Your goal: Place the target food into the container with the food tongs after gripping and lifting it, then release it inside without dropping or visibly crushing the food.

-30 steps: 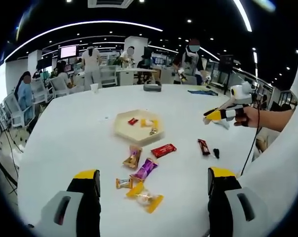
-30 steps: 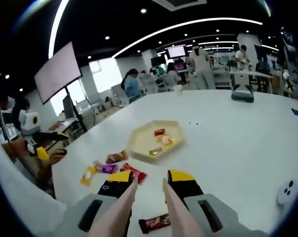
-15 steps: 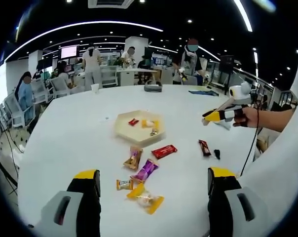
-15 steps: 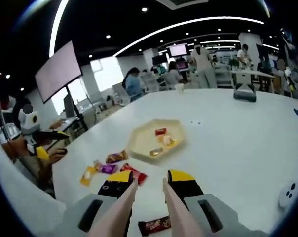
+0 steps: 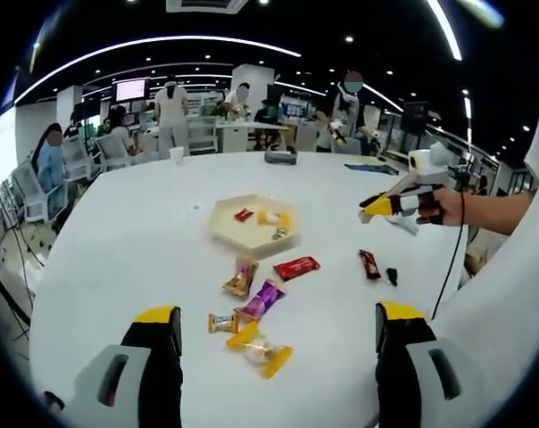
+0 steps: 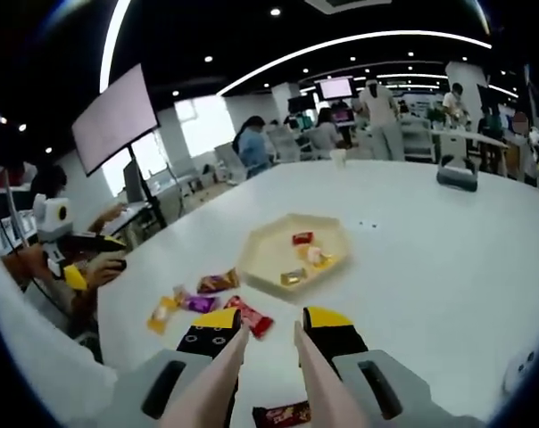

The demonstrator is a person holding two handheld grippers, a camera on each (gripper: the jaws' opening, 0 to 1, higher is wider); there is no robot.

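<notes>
Left gripper view: left gripper [image 5: 278,330] wide open and holding nothing, above a white table [image 5: 118,241]; near side of the hexagonal tray [image 5: 253,226], a red candy bar [image 5: 296,267] with long axis slanting away toward the dark brown bar [image 5: 369,264].

Right gripper view: right gripper [image 6: 268,332] clasping pale food tongs [image 6: 266,374], tips slightly parted and empty, pointing at the tray [image 6: 298,251]; red bar [image 6: 250,316] just beside the tong tips.

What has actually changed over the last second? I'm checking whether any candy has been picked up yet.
Nothing has been picked up. Only the cameras shifted a little; the right gripper holds the tongs over the table as before, and the left gripper stays open. The wrapped candies lie where they were, three of them in the hexagonal tray, the dark red bar under the tongs.
</notes>
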